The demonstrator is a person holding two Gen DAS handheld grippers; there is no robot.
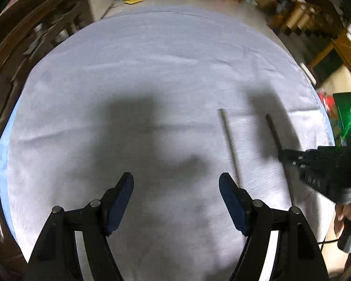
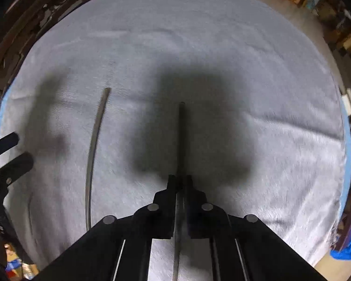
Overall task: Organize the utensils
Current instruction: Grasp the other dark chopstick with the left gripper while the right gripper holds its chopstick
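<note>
Left gripper [image 1: 176,201]: black linkage arms, round silver pins, dark blue pads [image 1: 119,201]; right gripper [image 2: 180,180] all black.

The held chopstick [image 2: 181,140] runs past the right-wrist picture's bottom edge.

pale grey cloth [image 1: 152,70], dark metal chopsticks [image 2: 94,145]

**Matt cloth, dull metal**

A pale, napped cloth [image 2: 269,140] is covering the counter, looking soft and matt. Two thin rods [image 2: 93,145] are showing as dull grey metal. The grippers [image 1: 175,187] are looking like matt black plastic, with dark blue pads [image 1: 231,201].
</note>
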